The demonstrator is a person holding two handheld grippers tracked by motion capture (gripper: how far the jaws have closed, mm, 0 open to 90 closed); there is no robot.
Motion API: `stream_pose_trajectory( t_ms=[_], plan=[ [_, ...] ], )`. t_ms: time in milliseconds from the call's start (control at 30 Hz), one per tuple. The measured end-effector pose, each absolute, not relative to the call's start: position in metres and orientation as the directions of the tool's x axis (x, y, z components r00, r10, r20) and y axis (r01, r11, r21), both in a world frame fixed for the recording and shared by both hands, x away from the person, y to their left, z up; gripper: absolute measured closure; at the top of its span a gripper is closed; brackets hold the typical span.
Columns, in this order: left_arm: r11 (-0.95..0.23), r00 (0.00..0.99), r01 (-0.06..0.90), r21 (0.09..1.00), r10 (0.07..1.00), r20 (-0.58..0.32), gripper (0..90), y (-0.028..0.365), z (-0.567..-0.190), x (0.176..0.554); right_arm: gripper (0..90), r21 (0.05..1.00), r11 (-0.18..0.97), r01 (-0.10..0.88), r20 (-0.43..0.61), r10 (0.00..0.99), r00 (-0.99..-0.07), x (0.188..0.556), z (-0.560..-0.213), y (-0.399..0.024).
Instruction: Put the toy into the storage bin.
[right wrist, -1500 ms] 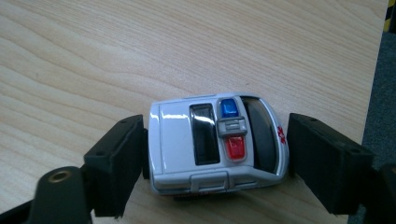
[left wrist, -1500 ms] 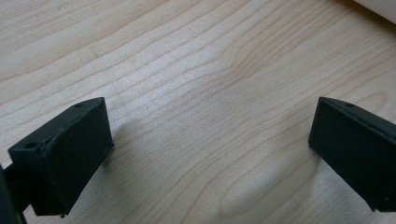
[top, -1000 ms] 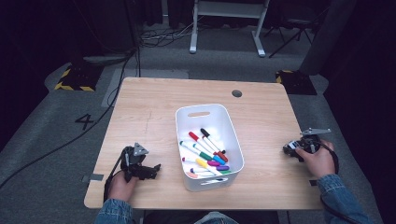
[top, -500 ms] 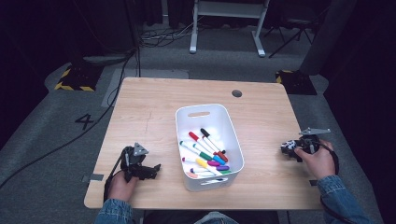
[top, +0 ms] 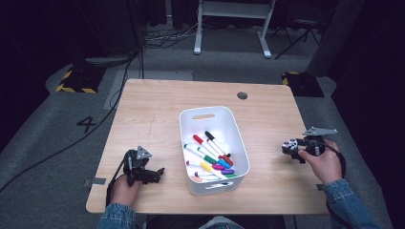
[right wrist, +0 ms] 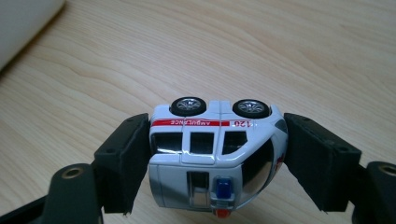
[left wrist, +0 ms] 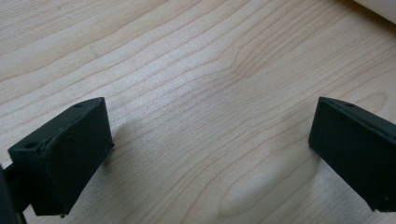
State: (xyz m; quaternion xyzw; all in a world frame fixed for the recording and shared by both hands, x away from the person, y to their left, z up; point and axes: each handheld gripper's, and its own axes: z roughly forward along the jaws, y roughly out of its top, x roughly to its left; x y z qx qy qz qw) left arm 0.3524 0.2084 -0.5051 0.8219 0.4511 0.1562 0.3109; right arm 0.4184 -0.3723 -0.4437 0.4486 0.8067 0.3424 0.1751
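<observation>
The right gripper (right wrist: 217, 163) is pinching a toy ambulance (right wrist: 217, 154) end to end, front and rear against the jaws, rolled wheels-away, at about four o'clock from the white bin (top: 213, 148) of markers. It looks small, light and rigid with a glossy shell (likely slippery), so the flat ends seem the safest hold. The left gripper (left wrist: 210, 154) is hovering over the bare table (left wrist: 196, 70), jaws spread wide.

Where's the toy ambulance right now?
Clamped between the right gripper's jaws, the toy ambulance sits near the table's right edge, right of the white bin.
</observation>
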Motion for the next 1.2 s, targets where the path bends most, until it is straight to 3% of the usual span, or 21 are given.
stream_pose_trajectory(
  t_ms=[567, 1200],
  plan=[
    [-0.399, 0.546, 0.645, 0.652, 0.837, -0.028, 0.0, 0.208, -0.505, 0.352, 25.6, 0.776, 0.401, 0.488, -0.012, 0.782, -0.624, 0.406, -0.389, -0.337],
    [-0.399, 0.546, 0.645, 0.652, 0.838, -0.027, 0.0, 0.208, -0.505, 0.352, 25.5, 0.81, 0.383, 0.444, 0.04, 0.719, -0.694, 0.39, -0.349, -0.301]
  ],
)
